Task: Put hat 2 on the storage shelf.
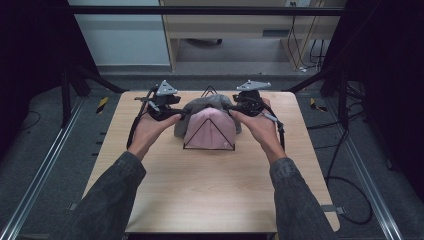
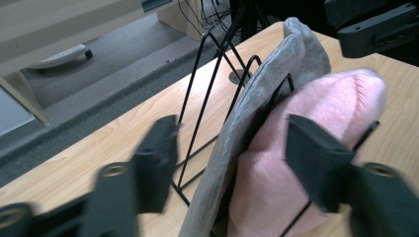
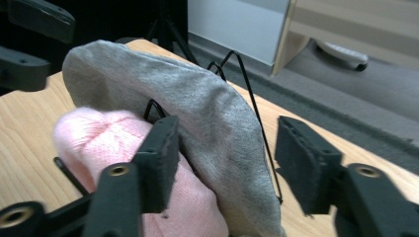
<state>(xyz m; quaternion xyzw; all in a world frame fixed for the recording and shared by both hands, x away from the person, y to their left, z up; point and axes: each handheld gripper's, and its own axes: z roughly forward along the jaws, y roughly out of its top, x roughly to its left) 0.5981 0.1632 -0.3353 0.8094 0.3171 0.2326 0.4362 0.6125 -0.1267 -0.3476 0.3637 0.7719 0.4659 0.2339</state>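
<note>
A black wire rack (image 1: 209,91) stands at the far middle of the wooden table (image 1: 200,190). A pink knit hat (image 1: 210,130) hangs over its near side and a grey hat (image 1: 207,102) over the section behind. My left gripper (image 1: 177,114) is at the hats' left side and my right gripper (image 1: 231,109) at their right. In the left gripper view the open gripper (image 2: 230,138) straddles the grey hat's (image 2: 296,54) edge, with the pink hat (image 2: 336,103) beside the right jaw. In the right gripper view the open gripper (image 3: 228,138) has the grey hat (image 3: 197,108) between its jaws without pressing it.
Beyond the table's far edge are a wooden shelf unit (image 1: 230,30), floor cables (image 1: 305,50) and black stand legs (image 1: 85,80). A round grommet (image 2: 240,75) sits in the tabletop behind the rack. Bare wood lies between my forearms.
</note>
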